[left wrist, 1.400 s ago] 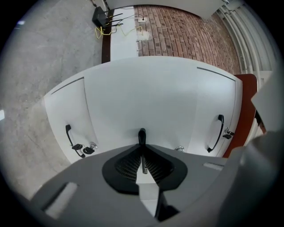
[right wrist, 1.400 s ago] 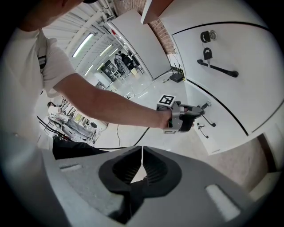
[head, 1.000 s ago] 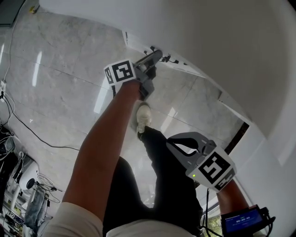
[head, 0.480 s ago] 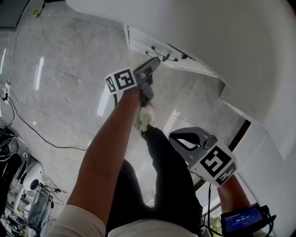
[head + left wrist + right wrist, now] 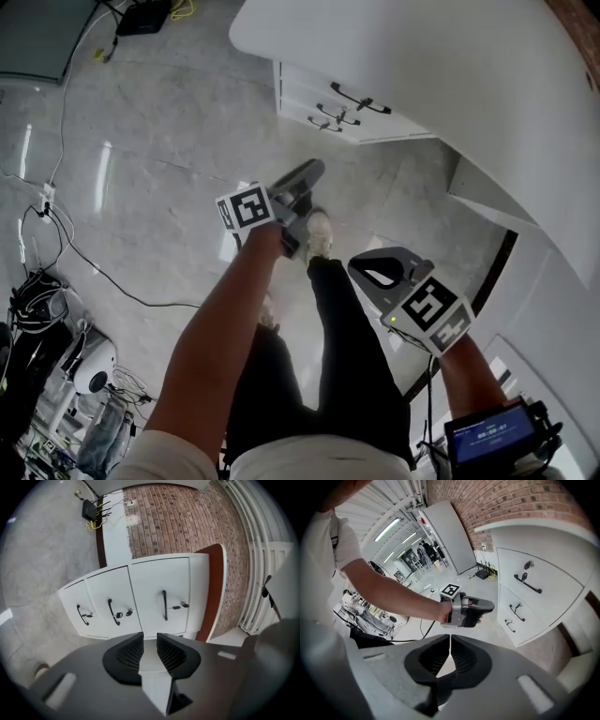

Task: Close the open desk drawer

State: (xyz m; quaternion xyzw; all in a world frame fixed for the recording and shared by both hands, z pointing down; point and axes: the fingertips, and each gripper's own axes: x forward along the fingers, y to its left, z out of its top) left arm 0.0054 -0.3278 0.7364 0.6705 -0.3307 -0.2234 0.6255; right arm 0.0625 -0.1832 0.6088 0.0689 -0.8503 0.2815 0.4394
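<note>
Head view: a person stands on a grey marble floor, looking down along both arms. The left gripper is held out toward a white desk on the far side. The desk's drawer fronts are well apart from that gripper and look flush. The right gripper hangs near the body. Coiled cables lie at the left. Left gripper view: the jaws stand a narrow gap apart, empty, aimed at three drawer fronts with black handles and small keys; none looks open. Right gripper view: the jaws are pressed together, empty. The likely risk is that a drawer sitting slightly ajar goes unnoticed from this distance, or that a push snags a handle or key.
</note>
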